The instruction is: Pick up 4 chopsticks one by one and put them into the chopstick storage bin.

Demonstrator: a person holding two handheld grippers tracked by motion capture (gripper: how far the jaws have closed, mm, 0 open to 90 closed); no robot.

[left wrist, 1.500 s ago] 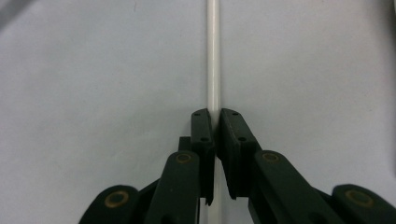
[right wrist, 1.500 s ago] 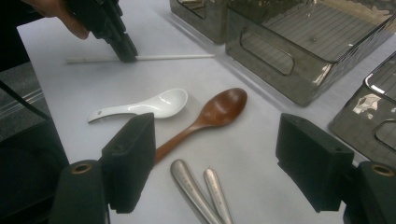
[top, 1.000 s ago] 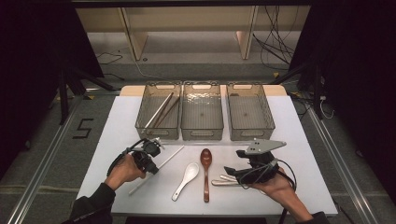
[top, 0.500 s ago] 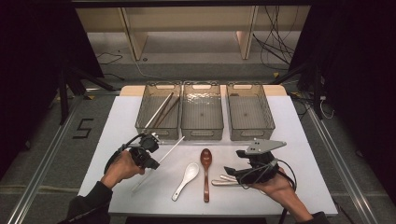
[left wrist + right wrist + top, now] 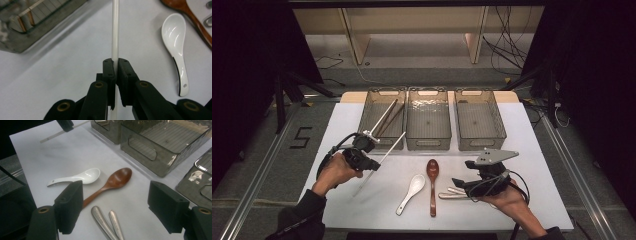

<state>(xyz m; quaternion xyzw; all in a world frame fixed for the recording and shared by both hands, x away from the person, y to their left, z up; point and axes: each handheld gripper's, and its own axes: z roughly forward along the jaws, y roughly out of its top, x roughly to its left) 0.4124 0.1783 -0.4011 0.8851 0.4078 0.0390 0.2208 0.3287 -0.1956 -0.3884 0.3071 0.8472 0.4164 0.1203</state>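
My left gripper (image 5: 371,162) is shut on a white chopstick (image 5: 389,150) and holds it slanted above the table, just in front of the left bin (image 5: 364,131). In the left gripper view the jaws (image 5: 116,72) pinch the chopstick (image 5: 115,30) near its middle. My right gripper (image 5: 459,183) rests open at the front right, its jaws (image 5: 117,207) on either side of two metal utensil handles (image 5: 101,220). A white ceramic spoon (image 5: 412,189) and a brown wooden spoon (image 5: 432,175) lie between the two hands.
Three clear grey bins stand in a row at the back: the left one holds several chopsticks (image 5: 387,114); the middle (image 5: 428,142) and right (image 5: 479,145) bins look bare. The white table (image 5: 537,150) ends at dark floor on both sides.
My left gripper has risen with the white chopstick, lifting it off the table toward the left bin. The right gripper has stayed put.
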